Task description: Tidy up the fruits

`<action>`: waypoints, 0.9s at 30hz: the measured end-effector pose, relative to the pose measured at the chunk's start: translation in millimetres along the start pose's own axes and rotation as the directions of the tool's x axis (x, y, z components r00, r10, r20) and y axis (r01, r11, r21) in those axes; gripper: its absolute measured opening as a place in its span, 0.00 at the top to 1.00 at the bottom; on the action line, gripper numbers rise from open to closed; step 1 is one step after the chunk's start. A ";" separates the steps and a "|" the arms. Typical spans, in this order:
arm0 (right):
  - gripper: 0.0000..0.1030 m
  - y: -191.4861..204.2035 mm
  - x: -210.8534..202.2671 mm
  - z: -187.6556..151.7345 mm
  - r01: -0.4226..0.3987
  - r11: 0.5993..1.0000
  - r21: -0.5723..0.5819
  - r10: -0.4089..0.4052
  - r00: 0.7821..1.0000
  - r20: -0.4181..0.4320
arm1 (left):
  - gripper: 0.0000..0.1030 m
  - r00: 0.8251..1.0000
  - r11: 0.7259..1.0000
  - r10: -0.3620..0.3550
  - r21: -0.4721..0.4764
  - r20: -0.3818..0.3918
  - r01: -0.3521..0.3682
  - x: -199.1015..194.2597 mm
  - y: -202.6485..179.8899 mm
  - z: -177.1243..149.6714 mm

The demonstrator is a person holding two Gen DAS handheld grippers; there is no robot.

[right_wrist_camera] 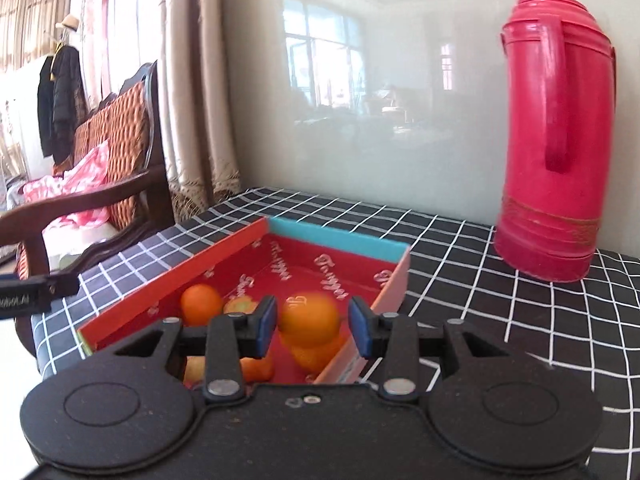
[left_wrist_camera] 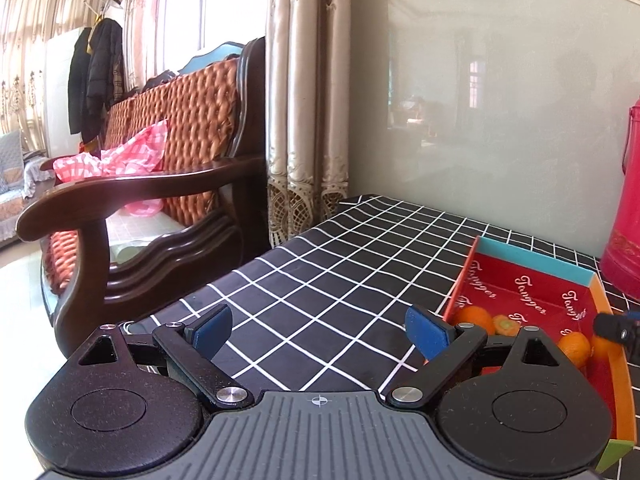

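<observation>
- Several round, glossy orange fruits (right_wrist_camera: 200,303) lay inside the red printed cardboard box (right_wrist_camera: 332,240) on the black-and-white checked tablecloth (right_wrist_camera: 500,320).
- One blurred orange (right_wrist_camera: 309,316) sat between the spread, released right gripper (right_wrist_camera: 312,326) pads, untouched.
- Left gripper (left_wrist_camera: 319,330) hovered open beside the box.

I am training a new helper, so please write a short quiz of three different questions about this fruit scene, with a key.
1. True or false: the right gripper has its fingers firmly closed on the blurred orange.
2. Which stands on the checked tablecloth right of the red box? A) red thermos B) green kettle C) white bowl
3. Fill in: between the fingers of the left gripper there is ____.

Key:
1. False; gaps show on both sides.
2. A, the red thermos.
3. Nothing; only tablecloth shows behind.
</observation>
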State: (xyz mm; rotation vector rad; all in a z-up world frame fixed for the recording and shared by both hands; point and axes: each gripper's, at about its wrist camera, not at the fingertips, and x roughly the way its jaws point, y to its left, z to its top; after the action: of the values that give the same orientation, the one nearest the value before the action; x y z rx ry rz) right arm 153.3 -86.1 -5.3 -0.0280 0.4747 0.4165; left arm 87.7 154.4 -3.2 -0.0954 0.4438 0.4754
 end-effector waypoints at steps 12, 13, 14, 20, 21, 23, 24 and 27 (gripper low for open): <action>0.29 6.7 -56.8 -13.7 0.079 0.995 0.061 -0.082 0.995 0.053 | 0.10 0.995 0.993 -0.099 0.063 -0.015 0.100 -16.8 -15.5 1.9; 0.26 6.1 -64.8 -15.8 0.092 0.993 0.073 -0.096 0.994 0.052 | 0.10 0.993 0.991 -0.115 0.067 -0.019 0.116 -22.9 -17.5 3.6; 0.24 5.3 -73.6 -17.6 0.109 0.990 0.085 -0.114 0.992 0.050 | 0.09 0.991 0.989 -0.130 0.066 -0.022 0.131 -30.4 -18.0 4.8; 0.19 0.8 -122.3 -25.5 0.165 0.971 0.171 -0.173 0.984 0.032 | 0.00 0.983 0.979 -0.183 0.087 -0.013 0.183 -90.7 -14.2 4.3; 0.12 0.3 -130.0 -26.2 0.169 0.968 0.188 -0.178 0.984 0.029 | 0.00 0.982 0.977 -0.188 0.098 -0.003 0.187 -101.1 -12.4 4.2; 0.06 2.6 -145.4 -28.4 0.186 0.959 0.212 -0.198 0.979 0.038 | 0.00 0.981 0.974 -0.195 0.122 0.012 0.192 -121.2 -11.5 3.8; 0.06 4.6 -152.9 -28.9 0.194 0.958 0.214 -0.207 0.977 0.042 | 0.00 0.980 0.973 -0.199 0.126 0.015 0.195 -128.8 -9.6 4.4; 0.06 11.3 -171.3 -30.8 0.219 0.952 0.212 -0.236 0.970 0.059 | 0.00 0.976 0.968 -0.219 0.129 0.022 0.214 -150.2 -5.5 4.6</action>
State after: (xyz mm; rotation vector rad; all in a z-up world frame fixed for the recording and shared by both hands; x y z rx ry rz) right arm -2.9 -145.1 45.0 0.1321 0.4243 0.1397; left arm -27.6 87.1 66.2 -0.0131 0.4214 0.2331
